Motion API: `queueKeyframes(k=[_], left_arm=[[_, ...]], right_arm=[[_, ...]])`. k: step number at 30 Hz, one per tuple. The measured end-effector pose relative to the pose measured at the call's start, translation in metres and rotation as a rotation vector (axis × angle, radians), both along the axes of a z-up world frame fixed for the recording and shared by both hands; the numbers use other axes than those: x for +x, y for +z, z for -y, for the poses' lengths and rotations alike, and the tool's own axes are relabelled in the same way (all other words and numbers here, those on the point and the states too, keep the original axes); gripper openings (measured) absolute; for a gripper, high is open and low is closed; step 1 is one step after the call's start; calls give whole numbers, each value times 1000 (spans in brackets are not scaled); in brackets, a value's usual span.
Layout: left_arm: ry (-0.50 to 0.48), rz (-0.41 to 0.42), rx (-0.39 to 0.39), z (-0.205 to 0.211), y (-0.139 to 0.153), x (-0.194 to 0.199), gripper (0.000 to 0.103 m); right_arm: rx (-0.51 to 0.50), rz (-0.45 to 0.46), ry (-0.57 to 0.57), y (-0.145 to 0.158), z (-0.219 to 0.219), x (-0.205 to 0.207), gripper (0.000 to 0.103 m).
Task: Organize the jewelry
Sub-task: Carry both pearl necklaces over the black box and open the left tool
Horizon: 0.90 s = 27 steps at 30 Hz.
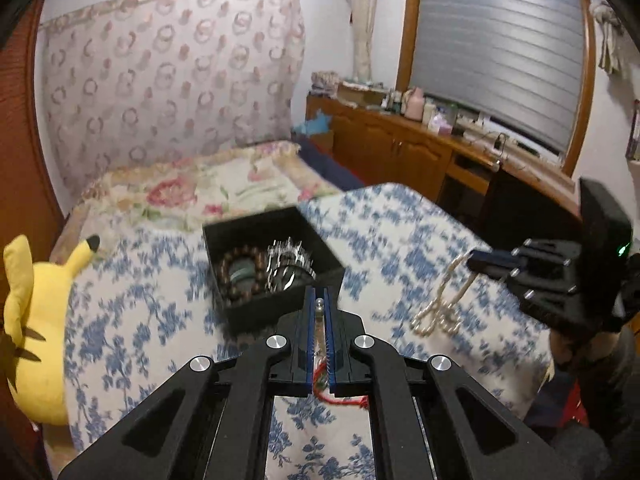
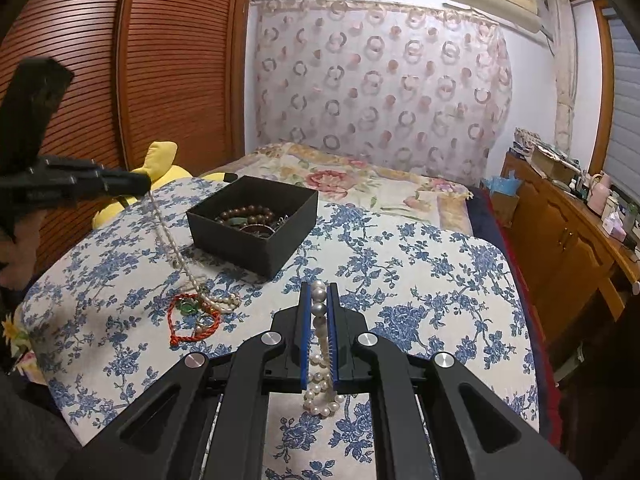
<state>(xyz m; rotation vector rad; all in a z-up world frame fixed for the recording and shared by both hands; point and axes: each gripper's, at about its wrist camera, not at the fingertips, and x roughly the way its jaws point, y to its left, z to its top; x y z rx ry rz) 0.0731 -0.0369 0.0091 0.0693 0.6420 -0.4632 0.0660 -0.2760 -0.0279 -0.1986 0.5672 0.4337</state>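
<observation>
A black open box sits on the blue-flowered cover and holds a brown bead bracelet and silvery pieces. My left gripper is shut on a thin pale bead necklace that hangs down to a pile with a red cord. My right gripper is shut on a white pearl necklace, which dangles below it.
A yellow plush toy lies at the cover's left edge. A floral quilt lies behind the box. A wooden sideboard with clutter stands to the right, and a slatted wooden door to the left.
</observation>
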Motion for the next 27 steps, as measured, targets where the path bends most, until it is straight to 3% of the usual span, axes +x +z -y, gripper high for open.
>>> queueKeyframes(k=[12,27], left_arm=[[19,103,-16,3,47,0,3],[57,195,-28,0,96,14,3]], right_arm=[[13,34,7,17,-2,1,8],[27,131,52,63,-20,8,8]])
